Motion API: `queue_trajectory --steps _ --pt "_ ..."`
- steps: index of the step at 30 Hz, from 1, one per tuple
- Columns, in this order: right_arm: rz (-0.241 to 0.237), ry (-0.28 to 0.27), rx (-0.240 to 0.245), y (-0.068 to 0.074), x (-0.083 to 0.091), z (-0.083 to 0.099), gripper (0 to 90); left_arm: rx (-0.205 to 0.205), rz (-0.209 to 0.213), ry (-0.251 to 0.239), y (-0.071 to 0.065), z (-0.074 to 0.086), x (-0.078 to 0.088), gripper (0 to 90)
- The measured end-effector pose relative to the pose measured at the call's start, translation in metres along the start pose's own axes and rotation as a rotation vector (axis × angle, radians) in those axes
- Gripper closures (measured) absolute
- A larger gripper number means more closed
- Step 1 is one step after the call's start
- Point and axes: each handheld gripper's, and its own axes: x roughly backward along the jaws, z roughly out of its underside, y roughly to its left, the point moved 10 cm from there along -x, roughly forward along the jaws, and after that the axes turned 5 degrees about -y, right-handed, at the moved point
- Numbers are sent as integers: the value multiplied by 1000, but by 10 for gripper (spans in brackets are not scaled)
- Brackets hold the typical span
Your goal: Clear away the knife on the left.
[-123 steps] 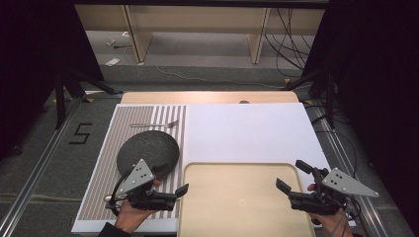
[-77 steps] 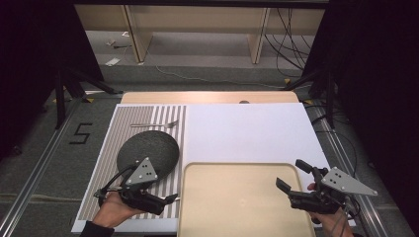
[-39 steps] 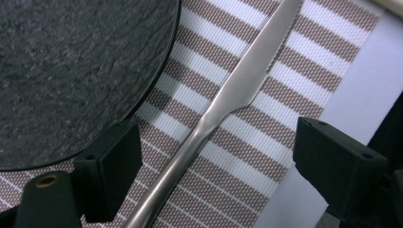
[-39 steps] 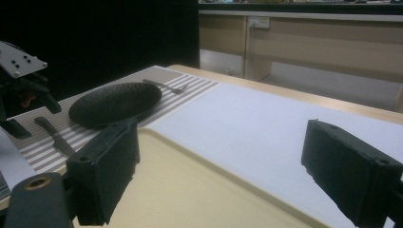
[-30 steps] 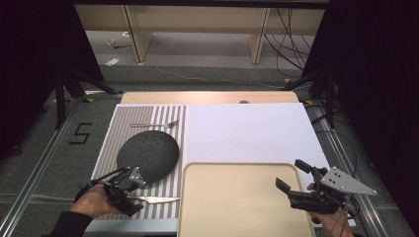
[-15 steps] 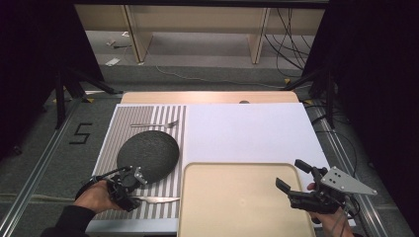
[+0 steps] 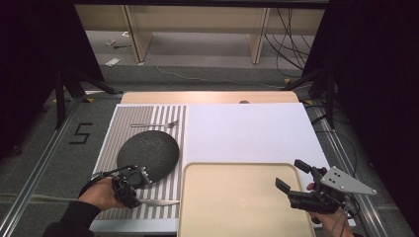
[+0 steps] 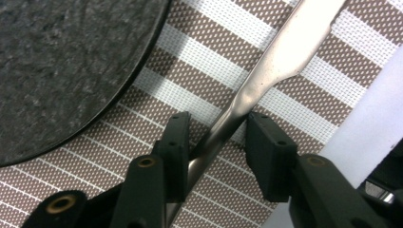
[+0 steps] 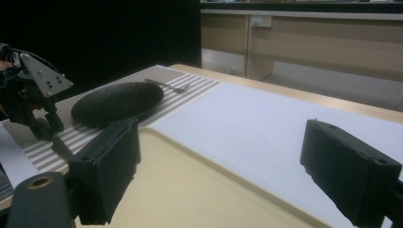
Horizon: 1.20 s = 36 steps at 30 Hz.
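Looking down from the high view, I have the bench [image 7: 212, 97] carrying a large white sheet [image 7: 247, 133] across its right and middle, with a brown-and-white striped placemat [image 7: 148, 123] along its left side. Nearest me, a beige tray [image 7: 237, 197] lies over the sheet's near edge, its left rim just beside the placemat.

On the placemat sits a dark round plate [image 7: 148, 154], rough and matte in the left gripper view. Beyond it, at the far end of the mat, a fork [image 7: 154, 124] lies crosswise, apart from the plate. On the near side of the plate a table knife [image 7: 158, 202] lies flat on the stripes, its blade pointing toward the tray.

My left tool [image 7: 129, 190] is down low over the near part of the mat, at the knife's handle end, just beside the plate's near rim. In the left gripper view its jaws stand narrowly apart on either side of the knife handle [image 8: 247, 99]; one jaw looks to be touching the metal and the other shows a small gap, so I read it as straddling the handle rather than clamped on it.

My right tool [image 7: 294, 180] hangs over the tray's right near corner, its jaws wide with nothing between them, which the right gripper view confirms.
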Motion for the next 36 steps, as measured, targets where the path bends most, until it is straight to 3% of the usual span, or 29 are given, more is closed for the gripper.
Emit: queue_trajectory --steps 6,15,28,36 --pt "0 3 -2 -1 0 0 141 -21 7 21 -1 -2 0 716" --pt "-1 3 1 0 0 1 142 -55 6 24 -3 -2 0 791" --pt "4 8 -4 -1 -1 1 144 -10 17 13 -5 -6 3 801" --pt "4 9 -7 -1 -1 2 145 4 47 -48 -22 -30 23 801"
